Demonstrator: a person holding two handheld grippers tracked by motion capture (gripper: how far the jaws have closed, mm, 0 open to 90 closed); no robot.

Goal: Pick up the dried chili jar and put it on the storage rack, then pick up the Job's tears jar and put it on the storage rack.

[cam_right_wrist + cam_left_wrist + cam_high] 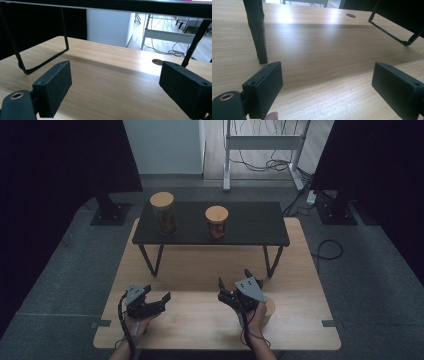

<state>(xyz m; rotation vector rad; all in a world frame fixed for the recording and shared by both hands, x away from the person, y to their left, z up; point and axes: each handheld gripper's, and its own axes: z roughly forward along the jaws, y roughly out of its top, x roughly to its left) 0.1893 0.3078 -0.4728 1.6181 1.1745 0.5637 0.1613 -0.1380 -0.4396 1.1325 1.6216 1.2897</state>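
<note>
We hold both grippers low over the pale wooden worktop (200, 320), near its front edge. Our left gripper (155, 296) has its jaws spread wide with bare wood between them. Our right gripper (234, 279) is likewise spread, pinching nothing. Well beyond them stands a low black shelf on thin metal legs (250, 222), carrying two clear glass jars with round wooden lids: the taller (163, 212) at its left, the shorter (216, 221) near its middle, well apart from either gripper.
</note>
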